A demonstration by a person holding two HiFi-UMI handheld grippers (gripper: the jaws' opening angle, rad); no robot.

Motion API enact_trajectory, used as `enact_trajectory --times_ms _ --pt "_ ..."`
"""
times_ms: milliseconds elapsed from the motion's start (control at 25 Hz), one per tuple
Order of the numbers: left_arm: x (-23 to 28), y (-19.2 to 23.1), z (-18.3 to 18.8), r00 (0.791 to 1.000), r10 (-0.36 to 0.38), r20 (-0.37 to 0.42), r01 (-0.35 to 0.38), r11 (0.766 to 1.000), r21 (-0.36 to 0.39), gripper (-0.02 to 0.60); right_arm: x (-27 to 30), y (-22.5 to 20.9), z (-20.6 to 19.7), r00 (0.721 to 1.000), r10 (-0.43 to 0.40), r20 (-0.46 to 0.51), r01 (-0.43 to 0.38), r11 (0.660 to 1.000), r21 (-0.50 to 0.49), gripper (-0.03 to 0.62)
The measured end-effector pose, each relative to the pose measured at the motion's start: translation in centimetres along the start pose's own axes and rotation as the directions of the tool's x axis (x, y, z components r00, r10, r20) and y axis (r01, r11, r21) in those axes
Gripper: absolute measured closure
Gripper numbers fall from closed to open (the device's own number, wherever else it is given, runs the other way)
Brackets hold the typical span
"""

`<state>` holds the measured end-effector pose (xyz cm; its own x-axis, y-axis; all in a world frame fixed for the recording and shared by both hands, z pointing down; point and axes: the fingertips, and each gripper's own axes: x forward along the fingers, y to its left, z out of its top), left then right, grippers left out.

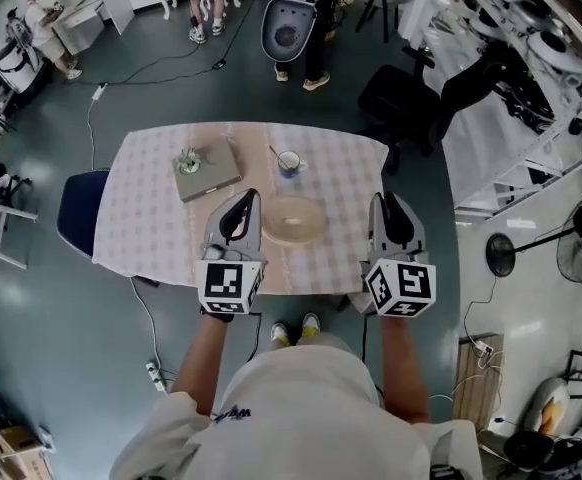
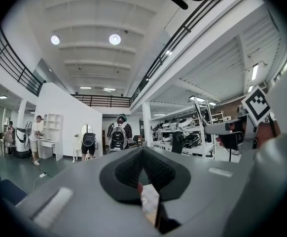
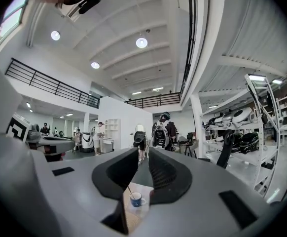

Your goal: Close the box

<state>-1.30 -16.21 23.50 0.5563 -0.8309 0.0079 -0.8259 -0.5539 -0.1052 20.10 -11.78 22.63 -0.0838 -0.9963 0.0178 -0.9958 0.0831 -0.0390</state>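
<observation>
Left jaws on the left gripper (image 2: 142, 151) come together at the tips, pressed shut with nothing pinched between them. Over on the right gripper (image 3: 143, 152) we have the jaws parted by a narrow gap, nothing in it; through that gap we only glimpse the blue cup (image 3: 136, 199) on the table below. From the head view, both tools hang over the near edge of the table (image 1: 141, 218), with the left gripper (image 1: 249, 200) and the right gripper (image 1: 389, 203) well apart and pointing away from the person, and the pale round bowl (image 1: 293, 220) lying between them.

Now the box (image 1: 208, 171): it lies flat on the far left part of the table, beyond the left gripper and just left of the cup (image 1: 289, 162). We read it as near square, so no clear long axis, and its edges sit slightly askew to the table's edge. A small greenish thing (image 1: 188, 160) rests on its left side. Neither gripper touches it. We cannot tell whether its lid is shut.
</observation>
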Motion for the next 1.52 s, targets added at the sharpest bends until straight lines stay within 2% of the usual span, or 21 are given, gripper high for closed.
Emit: enact_trajectory --times_ms 280,440,1280,1520 --pt "0.2 -0.1 -0.3 1.0 0.011 -0.003 -0.011 1.0 0.001 0.58 0.4 -0.1 -0.2 1.0 0.016 0.003 -0.016 1.0 -0.001 0.532" --pt "0.2 -0.1 0.0 1.0 0.016 -0.001 -0.016 1.0 0.004 0.58 0.6 0.2 0.0 0.999 0.039 0.004 -0.039 0.999 -0.004 0.589" --pt "0.0 -0.3 0.6 1.0 0.02 0.011 -0.02 1.0 0.019 0.58 0.9 1.2 0.9 0.995 0.098 -0.006 -0.098 0.995 -0.014 0.591" --pt "-0.1 -0.5 0.9 1.0 0.015 0.014 -0.015 1.0 0.018 0.58 0.8 0.8 1.2 0.996 0.09 -0.008 -0.09 0.996 -0.016 0.591"
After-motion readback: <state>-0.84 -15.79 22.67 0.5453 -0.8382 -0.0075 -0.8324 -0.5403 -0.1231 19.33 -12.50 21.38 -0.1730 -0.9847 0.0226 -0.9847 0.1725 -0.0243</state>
